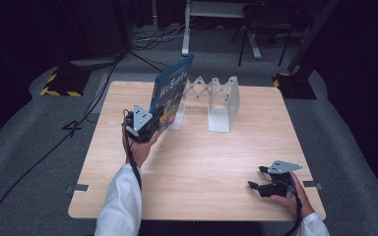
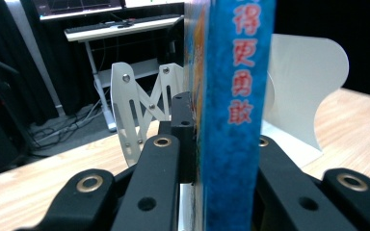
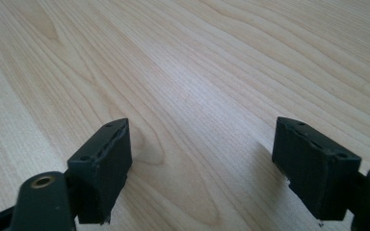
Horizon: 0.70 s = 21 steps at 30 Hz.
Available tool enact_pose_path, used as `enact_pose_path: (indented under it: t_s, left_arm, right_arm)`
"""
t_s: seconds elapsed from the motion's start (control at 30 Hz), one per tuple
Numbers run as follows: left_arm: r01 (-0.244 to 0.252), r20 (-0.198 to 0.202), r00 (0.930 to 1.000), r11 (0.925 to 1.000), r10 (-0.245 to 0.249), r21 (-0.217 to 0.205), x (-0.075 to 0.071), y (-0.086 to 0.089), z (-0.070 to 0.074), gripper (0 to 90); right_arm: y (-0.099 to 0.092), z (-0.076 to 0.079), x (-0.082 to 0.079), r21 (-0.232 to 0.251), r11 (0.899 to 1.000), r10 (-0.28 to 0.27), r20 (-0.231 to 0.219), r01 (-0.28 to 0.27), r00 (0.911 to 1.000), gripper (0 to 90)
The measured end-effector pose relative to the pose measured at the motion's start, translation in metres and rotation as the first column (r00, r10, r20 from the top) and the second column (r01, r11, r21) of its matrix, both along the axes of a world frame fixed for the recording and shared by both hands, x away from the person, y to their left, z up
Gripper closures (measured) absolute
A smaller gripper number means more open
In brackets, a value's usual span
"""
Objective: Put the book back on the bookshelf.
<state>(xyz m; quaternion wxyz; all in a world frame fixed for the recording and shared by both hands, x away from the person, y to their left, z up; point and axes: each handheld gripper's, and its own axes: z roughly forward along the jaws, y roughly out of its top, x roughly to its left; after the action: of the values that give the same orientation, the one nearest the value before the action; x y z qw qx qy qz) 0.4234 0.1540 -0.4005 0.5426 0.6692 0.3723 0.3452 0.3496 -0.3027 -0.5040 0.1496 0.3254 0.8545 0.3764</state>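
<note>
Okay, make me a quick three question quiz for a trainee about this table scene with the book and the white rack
1. True or false: the left gripper has its jaws closed on the blue book.
2. Which describes the right gripper? A. jaws open above bare table, holding nothing; B. clamped on the white expanding rack; C. holding a second book.
3. Fill in: in the high view, the book is held upright at the ____ end of the rack.

Key
1. True: the jaws press on both covers, spine facing the camera in the left gripper view.
2. A.
3. Left.
</note>
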Motion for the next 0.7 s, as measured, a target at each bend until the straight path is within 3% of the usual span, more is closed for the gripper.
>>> enact_pose_path:
  t_s: [0.1,0.27,0.4,0.47,0.7]
  left_arm:
    - [-0.014,-0.009,0.9999,0.999,0.013,-0.043,0.001,-0.001,-0.005,82.6]
    - [-0.03,-0.027,0.9992,0.9984,0.029,-0.047,0.003,-0.002,-0.015,82.4]
    - [-0.047,-0.077,0.9961,0.9978,0.043,-0.046,0.01,-0.005,-0.027,82.3]
    - [-0.046,-0.083,0.9957,0.9971,0.041,-0.061,0.013,-0.006,-0.031,82.1]
    - [-0.052,-0.095,0.9945,0.9964,0.046,-0.067,0.021,-0.011,-0.03,81.9]
  right_arm:
    - [0.0,0.0,0.0,0.001,1.0,0.003,0.0,-0.003,1.0,22.2]
    - [0.0,0.0,0.0,0.001,1.0,0.002,0.0,-0.002,1.0,22.1]
    - [0.0,0.0,0.0,0.001,1.0,0.0,0.0,0.0,1.0,21.9]
    - [0.0,0.0,0.0,0.001,1.0,0.0,0.0,0.0,1.0,21.9]
    - [0.0,0.0,0.0,0.001,1.0,0.0,0.0,0.0,1.0,21.9]
